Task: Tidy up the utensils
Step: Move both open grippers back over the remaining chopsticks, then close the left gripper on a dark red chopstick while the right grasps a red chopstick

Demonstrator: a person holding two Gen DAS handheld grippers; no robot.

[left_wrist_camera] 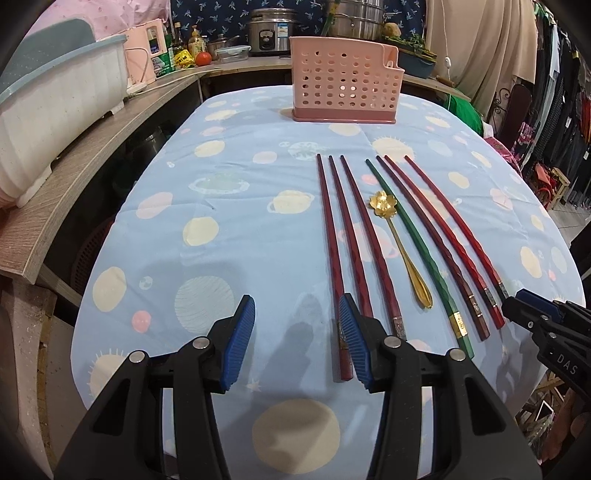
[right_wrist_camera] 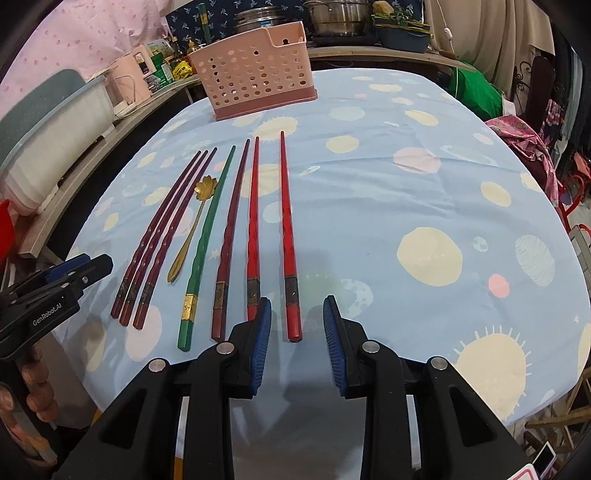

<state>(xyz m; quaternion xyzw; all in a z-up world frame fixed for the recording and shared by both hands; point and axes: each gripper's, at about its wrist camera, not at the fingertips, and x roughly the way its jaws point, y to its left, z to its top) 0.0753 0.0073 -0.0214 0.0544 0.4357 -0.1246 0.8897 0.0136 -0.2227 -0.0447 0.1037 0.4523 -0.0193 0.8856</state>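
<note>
Several chopsticks lie side by side on the blue tablecloth [left_wrist_camera: 229,236]: dark red ones [left_wrist_camera: 334,254] at the left, a green one [left_wrist_camera: 417,251], more red ones [right_wrist_camera: 286,229] at the right. A gold flower-headed spoon [left_wrist_camera: 397,240] lies among them, also in the right wrist view [right_wrist_camera: 192,229]. A pink perforated utensil holder [left_wrist_camera: 345,79] stands at the table's far end, also in the right wrist view [right_wrist_camera: 255,70]. My left gripper [left_wrist_camera: 297,339] is open and empty, just left of the leftmost chopsticks' handles. My right gripper [right_wrist_camera: 297,339] is open, its fingers either side of the rightmost red chopstick's handle end.
A wooden shelf [left_wrist_camera: 92,155] with a white and blue dish rack [left_wrist_camera: 55,99] runs along the left. A counter with pots, bottles and a rice cooker [left_wrist_camera: 271,33] stands behind the table. Clothes hang at the right [left_wrist_camera: 561,110].
</note>
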